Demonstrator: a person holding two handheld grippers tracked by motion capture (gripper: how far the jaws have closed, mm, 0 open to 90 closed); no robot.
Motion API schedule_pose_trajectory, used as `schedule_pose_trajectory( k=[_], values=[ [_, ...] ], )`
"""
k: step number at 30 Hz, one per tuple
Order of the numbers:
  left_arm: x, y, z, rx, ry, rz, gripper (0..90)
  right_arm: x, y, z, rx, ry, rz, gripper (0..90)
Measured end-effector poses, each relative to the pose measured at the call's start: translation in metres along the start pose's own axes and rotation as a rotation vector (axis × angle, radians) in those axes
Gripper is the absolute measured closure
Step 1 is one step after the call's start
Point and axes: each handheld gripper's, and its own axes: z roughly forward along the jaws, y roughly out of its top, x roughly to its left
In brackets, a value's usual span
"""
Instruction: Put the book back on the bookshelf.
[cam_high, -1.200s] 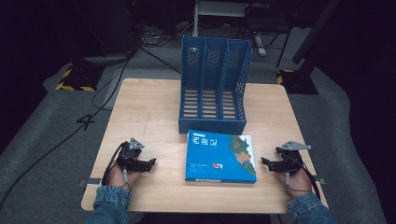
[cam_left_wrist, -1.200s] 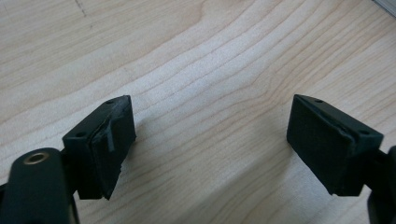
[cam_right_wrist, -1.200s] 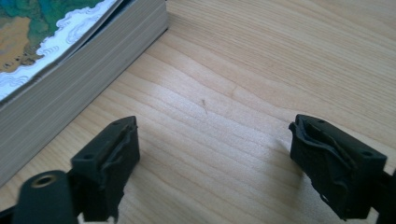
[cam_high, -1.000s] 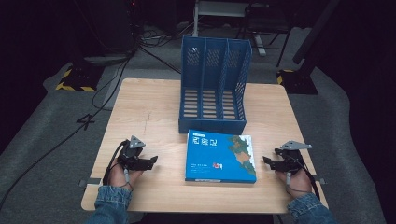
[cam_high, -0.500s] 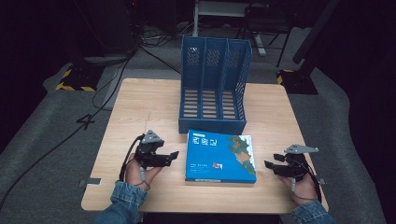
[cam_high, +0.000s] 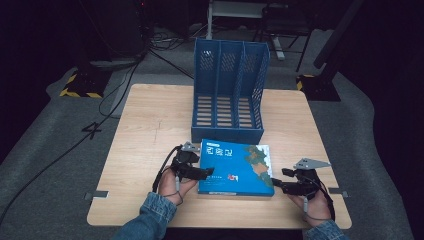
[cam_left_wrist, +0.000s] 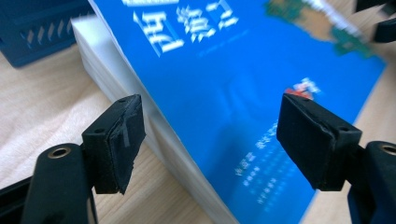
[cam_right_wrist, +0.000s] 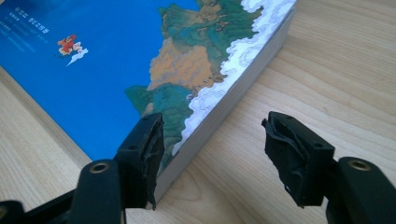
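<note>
Though blurred, book (cam_left_wrist: 224, 98) title white

White Korean title characters run large across the top of the blue cover of the book (cam_left_wrist: 224, 93), blurred in the left gripper view and too soft to read letter by letter. Smaller lines of white print lower on the same cover are illegible. In the high view the title shows as a pale block at the book's far left corner. No numbers or brand marks can be read.
</note>
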Motion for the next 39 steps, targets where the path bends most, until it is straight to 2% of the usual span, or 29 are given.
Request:
schedule_pose_trajectory(
  k=[1,4,7,12,13,15,17,18,20,23,27,28,30,32,34,35,36,38,39],
  values=[
    [0.002,0.0,0.004,0.023,0.001,-0.005,24.2,0.001,0.0,0.001,0.0,0.001,-0.004,38.2],
    [0.001,-0.001,0.011,0.043,0.015,0.003,21.2,0.004,0.0,0.005,0.012,0.008,-0.008,38.1],
    [-0.001,-0.001,0.013,0.045,0.026,0.021,16.1,0.006,0.001,0.008,0.012,0.016,-0.01,38.1],
    [0.0,-0.003,0.014,0.041,0.015,0.007,15.8,0.006,0.0,0.01,0.01,0.026,0.001,38.0],
    [-0.001,-0.003,0.012,0.034,0.028,0.017,16.4,0.006,0.0,0.011,0.011,0.028,0.001,38.0],
    [-0.004,-0.003,0.009,0.018,0.058,0.031,22.0,0.006,0.0,0.011,0.009,0.035,0.007,37.9],
    [-0.006,-0.004,0.002,-0.017,0.086,0.064,31.8,0.005,0.0,0.012,0.008,0.039,0.011,37.5],
    [-0.006,-0.004,0.002,-0.017,0.086,0.064,37.0,0.005,0.0,0.013,0.006,0.044,0.013,37.4],
    [-0.009,-0.004,-0.007,-0.064,0.083,0.094,42.9,0.004,0.0,0.013,0.005,0.049,0.017,37.3],
    [-0.012,-0.005,-0.015,-0.105,0.063,0.102,52.2,0.004,0.0,0.013,0.002,0.049,0.019,37.3],
    [-0.015,-0.005,-0.02,-0.138,0.038,0.121,58.4,0.005,-0.001,0.013,0.007,0.052,0.032,37.3],
    [-0.016,-0.005,-0.021,-0.14,0.031,0.121,59.7,0.005,-0.001,0.014,0.006,0.052,0.034,37.3],
    [-0.015,-0.005,-0.015,-0.111,-0.015,0.072,59.2,0.005,-0.001,0.014,0.002,0.056,0.03,37.3],
    [-0.008,-0.006,-0.005,-0.059,-0.018,0.037,56.6,0.005,-0.001,0.015,0.001,0.063,0.033,37.2],
    [0.0,-0.008,-0.003,-0.066,-0.034,0.01,58.2,0.005,-0.001,0.016,-0.002,0.068,0.037,37.0],
    [0.0,-0.008,-0.003,-0.066,-0.034,0.01,59.6,0.005,-0.001,0.016,-0.002,0.068,0.037,37.0],
    [0.004,-0.008,-0.003,-0.051,-0.04,-0.012,59.6,0.005,-0.001,0.016,-0.004,0.069,0.036,36.9],
    [0.005,-0.009,-0.002,-0.063,-0.039,-0.016,59.5,0.006,-0.002,0.016,-0.008,0.073,0.026,36.2],
    [0.0,-0.008,-0.003,-0.083,-0.018,0.019,60.1,0.005,-0.002,0.017,-0.01,0.072,0.026,35.4]
  ],
)
